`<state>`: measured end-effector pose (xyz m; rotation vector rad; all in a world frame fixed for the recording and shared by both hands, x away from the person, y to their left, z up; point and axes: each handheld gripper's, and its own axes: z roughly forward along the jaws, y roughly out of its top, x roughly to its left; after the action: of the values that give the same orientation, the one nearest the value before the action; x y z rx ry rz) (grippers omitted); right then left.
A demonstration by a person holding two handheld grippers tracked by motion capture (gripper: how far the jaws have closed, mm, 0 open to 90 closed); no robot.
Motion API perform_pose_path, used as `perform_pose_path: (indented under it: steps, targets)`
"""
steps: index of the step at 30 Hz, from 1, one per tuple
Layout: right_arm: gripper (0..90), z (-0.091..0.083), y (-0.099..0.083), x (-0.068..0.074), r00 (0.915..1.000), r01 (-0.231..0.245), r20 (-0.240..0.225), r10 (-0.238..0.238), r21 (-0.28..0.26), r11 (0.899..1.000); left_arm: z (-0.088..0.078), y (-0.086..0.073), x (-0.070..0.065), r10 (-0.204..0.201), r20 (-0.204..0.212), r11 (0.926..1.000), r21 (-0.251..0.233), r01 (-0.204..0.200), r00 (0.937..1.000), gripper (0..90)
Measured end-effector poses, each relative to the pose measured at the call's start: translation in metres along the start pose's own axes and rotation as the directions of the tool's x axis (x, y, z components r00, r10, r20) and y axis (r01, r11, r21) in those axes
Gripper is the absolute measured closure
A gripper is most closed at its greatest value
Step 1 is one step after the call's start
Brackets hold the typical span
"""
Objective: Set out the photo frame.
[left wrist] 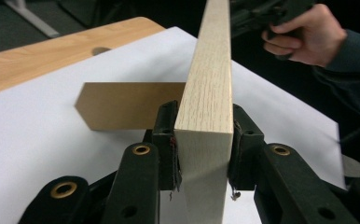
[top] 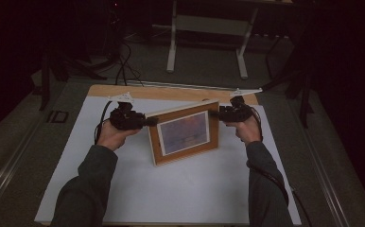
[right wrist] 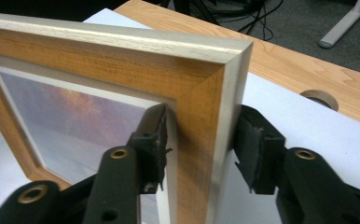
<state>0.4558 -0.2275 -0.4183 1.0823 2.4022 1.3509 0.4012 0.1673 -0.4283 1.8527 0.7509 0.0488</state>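
Picture frame [top: 184, 132] upright on worktop [top: 171, 198] — left tool [top: 148, 122] clamps one side edge, right tool [top: 214, 113] straddles the other, barely gripping — steadying it.

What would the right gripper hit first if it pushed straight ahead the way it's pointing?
The picture frame. Its right-hand edge already stands between the right gripper's jaws, so pushing on would likely run that edge deeper in until it meets the gripper's body. How much room is left is hard to tell.

right hand-held gripper [right wrist: 199, 149]: black jaws straddle the picture frame's [right wrist: 122, 60] right upright | left pad on its front, right pad seemingly just off its back | frame upright on white sheet [right wrist: 304, 126] | wooden counter [right wrist: 280, 60] beyond
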Motion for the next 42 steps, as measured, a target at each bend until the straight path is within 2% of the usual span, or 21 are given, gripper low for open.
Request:
perform_pose_path:
  steps: [2,4,5,6,8,10,12,13,16,18,19,20,23,28,31,36,42]
  targets:
    - [58.5,-0.002,-0.001,0.0,1.0,-0.001,0.004,0.001,0.0,1.0,0.001,0.0,0.0,-0.002,-0.009,1.0,-0.003,0.002,1.0,70.0]
    - [60.7,-0.003,-0.003,0.0,0.9999,0.001,0.013,-0.001,-0.005,1.0,0.003,0.0,-0.003,-0.004,-0.049,0.9999,-0.015,0.003,0.9988,68.1]
    - [60.7,-0.003,-0.003,0.0,0.9999,0.001,0.013,-0.001,-0.005,1.0,0.003,0.0,-0.003,-0.004,-0.049,0.9999,-0.015,0.003,0.9988,66.5]
    - [61.4,-0.003,-0.003,0.0,0.9999,0.002,0.015,-0.002,-0.006,1.0,0.004,0.0,-0.007,-0.008,-0.093,0.9994,-0.034,0.005,0.9956,66.5]
    - [61.3,-0.004,-0.004,0.002,0.9996,0.008,0.029,-0.008,-0.009,1.0,0.006,-0.001,-0.011,-0.004,-0.127,0.9993,-0.037,-0.001,0.9919,62.1]
    - [61.3,-0.004,-0.004,0.003,0.9993,0.009,0.036,-0.008,-0.009,1.0,0.006,-0.003,-0.013,-0.004,-0.145,0.9993,-0.038,-0.001,0.9894,61.0]
    - [61.3,-0.004,-0.004,0.003,0.9993,0.009,0.037,-0.008,-0.009,1.0,0.006,-0.003,-0.013,-0.004,-0.145,0.9993,-0.038,-0.001,0.9894,60.7]
    - [61.3,-0.004,-0.004,0.003,0.9993,0.009,0.037,-0.008,-0.009,1.0,0.006,-0.005,-0.017,0.001,-0.171,0.999,-0.045,-0.008,0.9852,60.7]
    - [61.3,-0.006,-0.006,0.006,0.9986,0.003,0.053,-0.002,-0.014,1.0,0.002,-0.007,-0.02,-0.01,-0.193,0.9981,-0.062,-0.002,0.9812,59.7]
    - [61.4,-0.007,-0.007,0.007,0.9982,-0.007,0.059,0.008,-0.019,1.0,0.001,-0.008,-0.02,-0.016,-0.196,0.9978,-0.067,0.003,0.9805,59.9]
    - [61.4,-0.007,-0.009,0.008,0.998,-0.014,0.061,0.015,-0.029,0.999,0.0,-0.009,-0.019,-0.037,-0.193,0.9967,-0.078,0.023,0.9805,59.9]
    - [61.4,-0.008,-0.012,0.009,0.9976,-0.026,0.063,0.029,-0.04,0.999,-0.001,-0.01,-0.018,-0.043,-0.189,0.9962,-0.082,0.028,0.9811,60.7]
    - [61.5,-0.01,-0.016,0.012,0.9963,-0.038,0.074,0.043,-0.06,0.997,-0.001,-0.011,-0.018,-0.045,-0.186,0.9962,-0.082,0.03,0.9814,63.9]
    - [61.5,-0.013,-0.018,0.018,0.994,-0.047,0.096,0.052,-0.055,0.997,-0.001,-0.01,-0.017,-0.059,-0.191,0.995,-0.09,0.042,0.9799,63.5]
    - [61.5,-0.015,-0.02,0.021,0.9929,-0.053,0.104,0.058,-0.054,0.997,-0.001,-0.011,-0.014,-0.08,-0.17,0.9924,-0.105,0.063,0.9822,63.4]
    - [61.5,-0.019,-0.021,0.024,0.9925,-0.059,0.105,0.063,-0.04,0.997,-0.002,-0.012,-0.007,-0.121,-0.106,0.9863,-0.125,0.108,0.9869,64.2]
    - [61.5,-0.022,-0.022,0.029,0.9898,-0.068,0.123,0.071,-0.022,0.997,-0.002,-0.013,-0.004,-0.131,-0.074,0.9844,-0.127,0.121,0.9886,64.5]
